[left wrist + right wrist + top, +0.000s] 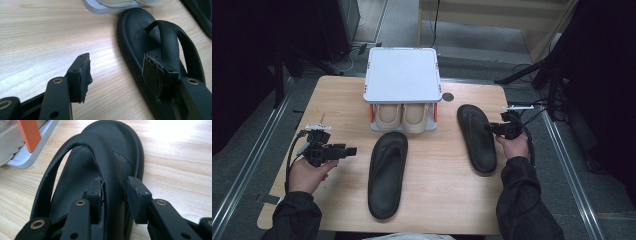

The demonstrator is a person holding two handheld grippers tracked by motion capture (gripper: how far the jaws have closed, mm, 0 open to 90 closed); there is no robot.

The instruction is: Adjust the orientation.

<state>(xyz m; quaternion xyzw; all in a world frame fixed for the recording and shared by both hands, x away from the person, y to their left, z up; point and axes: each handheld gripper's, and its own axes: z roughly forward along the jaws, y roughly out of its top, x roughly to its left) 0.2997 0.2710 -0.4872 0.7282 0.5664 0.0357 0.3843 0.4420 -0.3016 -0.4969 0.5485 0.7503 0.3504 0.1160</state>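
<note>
Matt black sandal (387,172) (rubbery), wood-grain table (437,200)

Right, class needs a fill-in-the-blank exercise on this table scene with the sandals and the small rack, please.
1. The two sandals on the table are ____ in colour.
2. The right gripper has its jaws on either side of the right sandal's ____.
3. The beige shoes sit under the rack's ____ top.
4. The left gripper's jaws are ____.

Missing words: black; strap; white; open

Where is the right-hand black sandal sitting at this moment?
In the high view the right black sandal lies on the table's right side, right of the shoe rack, with the right tongs straddling its strap, jaws apart.
</note>
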